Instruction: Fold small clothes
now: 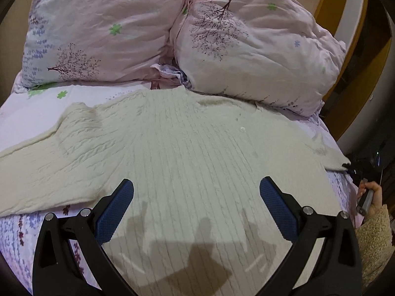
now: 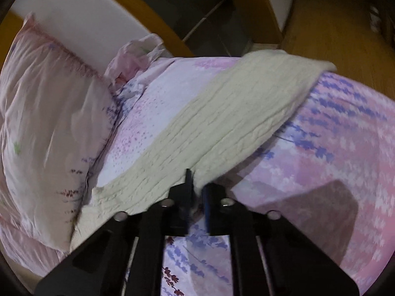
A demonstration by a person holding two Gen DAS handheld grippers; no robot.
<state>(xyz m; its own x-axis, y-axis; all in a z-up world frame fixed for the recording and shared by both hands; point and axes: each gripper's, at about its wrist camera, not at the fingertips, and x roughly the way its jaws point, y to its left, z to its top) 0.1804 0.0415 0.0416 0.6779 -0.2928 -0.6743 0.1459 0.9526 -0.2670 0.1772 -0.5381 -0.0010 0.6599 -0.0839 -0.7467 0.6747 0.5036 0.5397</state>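
Your cream knitted sweater (image 1: 187, 148) lies spread flat across the bed (image 1: 14, 231), over the floral sheet, with its neckline toward the two pink pillows (image 1: 98, 29) at the head. One sleeve runs out to the left side of the left wrist view; the other reaches the bed's right edge.

Your left tool (image 1: 196, 207) hangs above the lower body of the sweater with its jaws wide apart. Nothing is between the blue pads (image 1: 113, 212), and the knit shows clear in the gap; its shadow falls on the cloth just beneath.

Your right tool (image 2: 197, 194) is drawn tight, jaws nearly together, at the near edge of the sweater's sleeve (image 2: 246, 113), which stretches away from it diagonally toward the far bed edge. The cream knit meets the fingertips and seems pinched there, though blur keeps the contact from being plain.

At the right edge of the left wrist view, your right hand (image 1: 370, 197) grips a grey handle beside the bed, a fuzzy sleeve cuff (image 1: 375, 241) below it.
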